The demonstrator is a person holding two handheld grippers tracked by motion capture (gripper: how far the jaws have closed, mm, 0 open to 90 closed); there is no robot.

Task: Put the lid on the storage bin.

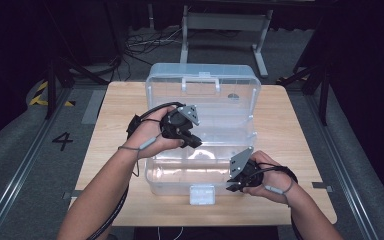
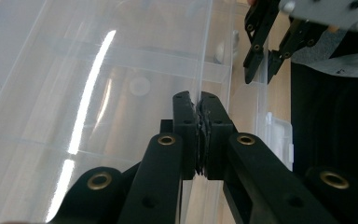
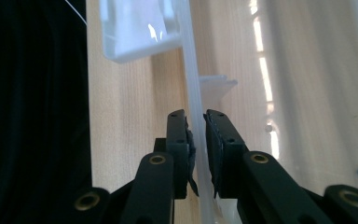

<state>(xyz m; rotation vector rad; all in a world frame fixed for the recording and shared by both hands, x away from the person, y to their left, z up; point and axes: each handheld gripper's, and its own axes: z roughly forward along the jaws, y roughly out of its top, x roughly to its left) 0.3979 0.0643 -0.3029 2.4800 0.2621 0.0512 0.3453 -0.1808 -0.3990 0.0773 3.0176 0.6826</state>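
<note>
The left tongs are pinched on a thin clear wall inside the plastic box, the pads pressed flat against it from both sides. The right tongs straddle the box's front wall, but a sliver of gap shows beside the plastic, so they look loosened rather than clamped. The box sits open in the middle of the wooden surface, its lid standing up at the far side and its long axis running left to right across the person's front. In the high view the left tongs reach in from the left over the middle of the box, while the right tongs sit at the near rim beside the white latch. The right hand is nearest that near wall, which runs straight away between its tongs, so any fresh grip there would probably only need a squeeze.
</note>
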